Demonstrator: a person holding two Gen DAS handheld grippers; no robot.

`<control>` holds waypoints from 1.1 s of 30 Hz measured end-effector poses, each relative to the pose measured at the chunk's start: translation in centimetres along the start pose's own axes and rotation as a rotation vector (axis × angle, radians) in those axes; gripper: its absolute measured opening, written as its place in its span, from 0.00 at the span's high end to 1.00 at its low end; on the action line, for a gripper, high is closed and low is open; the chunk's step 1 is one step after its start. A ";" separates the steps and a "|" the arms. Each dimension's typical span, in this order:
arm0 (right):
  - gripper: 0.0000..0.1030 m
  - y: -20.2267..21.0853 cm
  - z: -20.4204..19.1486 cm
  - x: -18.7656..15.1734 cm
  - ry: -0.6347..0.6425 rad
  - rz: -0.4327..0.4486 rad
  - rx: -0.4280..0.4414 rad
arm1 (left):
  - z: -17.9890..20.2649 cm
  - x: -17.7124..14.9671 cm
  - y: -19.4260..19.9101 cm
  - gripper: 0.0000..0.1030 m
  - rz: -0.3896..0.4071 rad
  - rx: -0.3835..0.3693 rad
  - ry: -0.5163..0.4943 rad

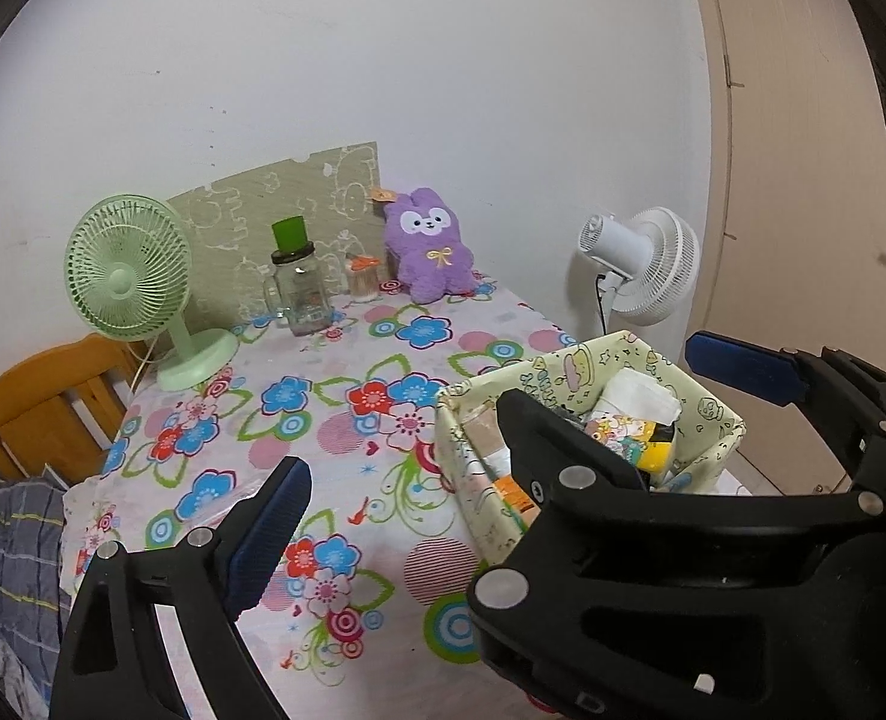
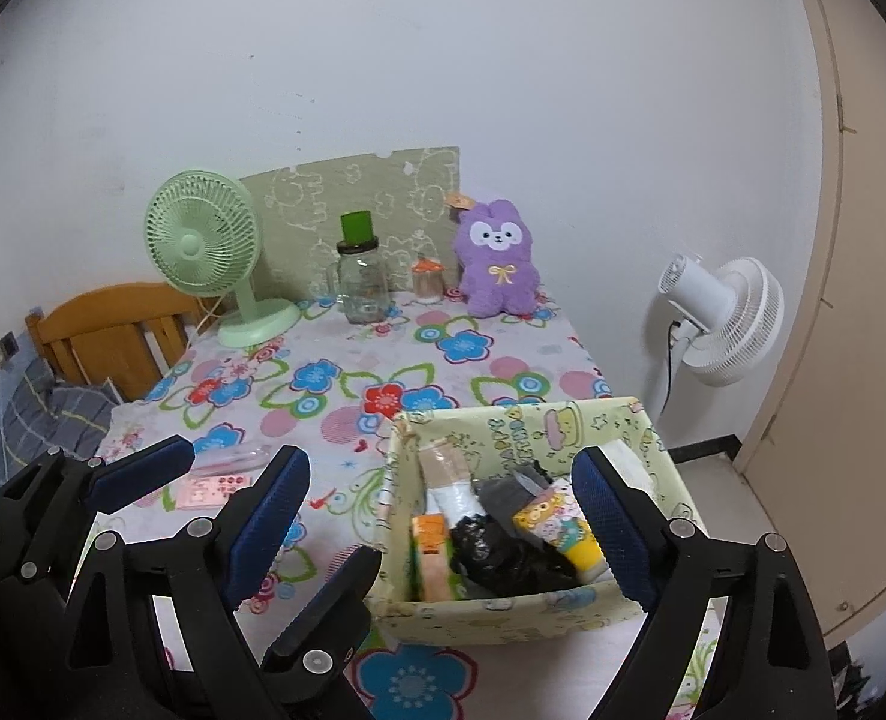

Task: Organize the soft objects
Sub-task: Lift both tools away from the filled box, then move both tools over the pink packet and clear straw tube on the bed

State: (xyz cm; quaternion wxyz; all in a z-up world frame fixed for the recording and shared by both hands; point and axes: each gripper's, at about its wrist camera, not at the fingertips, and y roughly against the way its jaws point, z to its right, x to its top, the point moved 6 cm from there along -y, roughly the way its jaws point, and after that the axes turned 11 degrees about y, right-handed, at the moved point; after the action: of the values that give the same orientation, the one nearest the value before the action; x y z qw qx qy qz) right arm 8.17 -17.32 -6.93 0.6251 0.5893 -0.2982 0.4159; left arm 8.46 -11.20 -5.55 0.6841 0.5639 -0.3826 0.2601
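Note:
A purple plush bunny [image 1: 428,252] [image 2: 499,264] sits upright at the back of the flowered table, against a green patterned board. At the near right edge stands a pale green cartoon-print fabric basket [image 1: 706,420] [image 2: 532,420]; in it lie a grey sock [image 2: 511,495], a crumpled black bag [image 2: 502,552] and small printed packs. My left gripper [image 1: 437,480] is open and empty, just left of the basket. My right gripper [image 2: 443,462] is open over the basket's near side with nothing between its pads. In the left wrist view the right gripper [image 1: 601,375] hides my own right finger.
A green desk fan [image 2: 203,246], a glass jar mug with a green lid [image 2: 362,291] and a small orange-lidded jar [image 2: 428,279] stand at the back. A pink card pack [image 2: 215,486] lies near the left gripper. A white floor fan [image 2: 724,318] stands beyond the table's right edge, a wooden chair [image 2: 113,330] to the left.

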 end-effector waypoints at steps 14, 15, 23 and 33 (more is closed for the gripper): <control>0.12 -0.6 -3.5 1.3 0.033 0.015 0.054 | -3.3 0.2 0.7 0.08 0.019 0.031 0.011; 0.12 -0.8 -3.7 1.3 0.032 0.012 0.059 | -3.5 0.2 0.6 0.08 0.016 0.036 0.008; 0.12 -2.1 -6.0 1.9 0.040 0.001 0.098 | -5.9 0.2 0.3 0.08 0.008 0.065 0.021; 0.12 -3.9 -8.6 2.3 0.059 -0.017 0.118 | -8.9 0.0 -0.6 0.08 -0.010 0.084 0.072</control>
State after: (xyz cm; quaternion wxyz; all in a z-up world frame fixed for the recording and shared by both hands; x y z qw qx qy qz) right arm 11.69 -8.36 -8.00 0.6014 0.6151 -0.2496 0.4447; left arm 10.96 -2.73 -6.56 0.6744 0.5844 -0.3436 0.2927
